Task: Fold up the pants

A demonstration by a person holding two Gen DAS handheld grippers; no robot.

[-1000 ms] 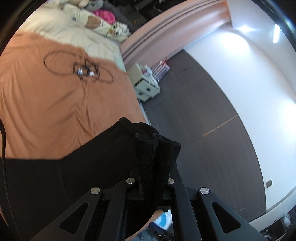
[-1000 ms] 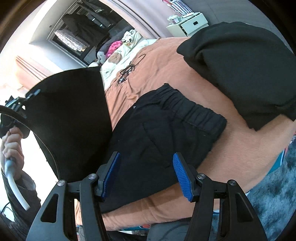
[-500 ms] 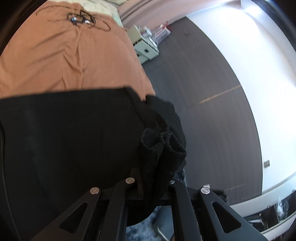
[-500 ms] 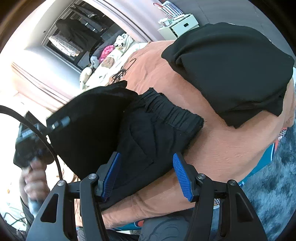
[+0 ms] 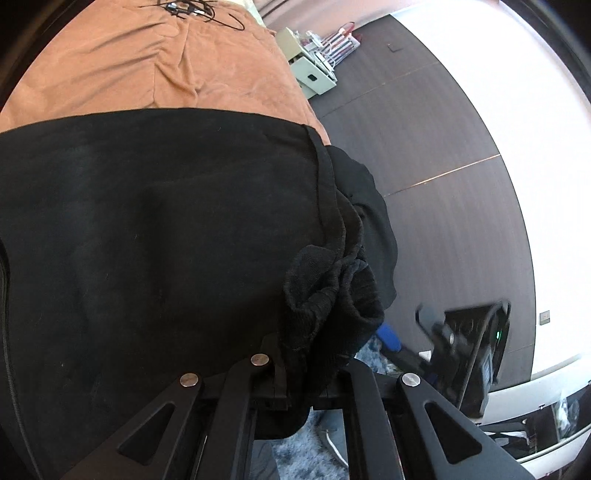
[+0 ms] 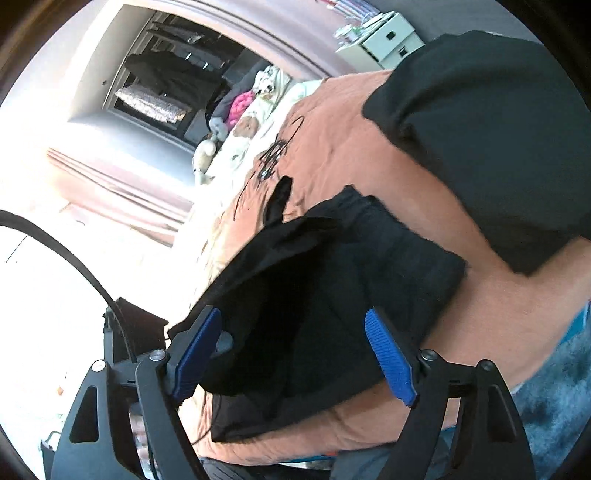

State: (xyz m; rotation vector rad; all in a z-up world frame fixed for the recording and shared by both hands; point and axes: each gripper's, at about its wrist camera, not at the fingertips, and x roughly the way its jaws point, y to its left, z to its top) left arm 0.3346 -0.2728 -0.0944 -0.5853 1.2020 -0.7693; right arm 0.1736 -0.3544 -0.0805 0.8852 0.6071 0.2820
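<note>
The black pants [image 6: 332,295] lie on the orange bed cover [image 6: 351,147], with one part doubled over the rest. My left gripper [image 5: 310,373] is shut on a bunched ribbed cuff of the pants [image 5: 325,295]; the black cloth [image 5: 147,240] spreads wide to its left. My right gripper [image 6: 291,354] is open and empty, its blue pads [image 6: 388,354] hovering just above the near part of the pants. The right gripper also shows at the lower right of the left wrist view [image 5: 465,343].
A second black garment [image 6: 498,129] lies on the bed to the right. Black cables [image 5: 192,9] lie farther up the cover. A white drawer unit [image 5: 314,66] stands on the dark floor beside the bed. A shaggy blue rug [image 6: 554,387] lies below the bed edge.
My left gripper carried the cuff forward and down, laying the pant leg over the rest of the pants. The right gripper stayed open, drifting closer over the pants.
</note>
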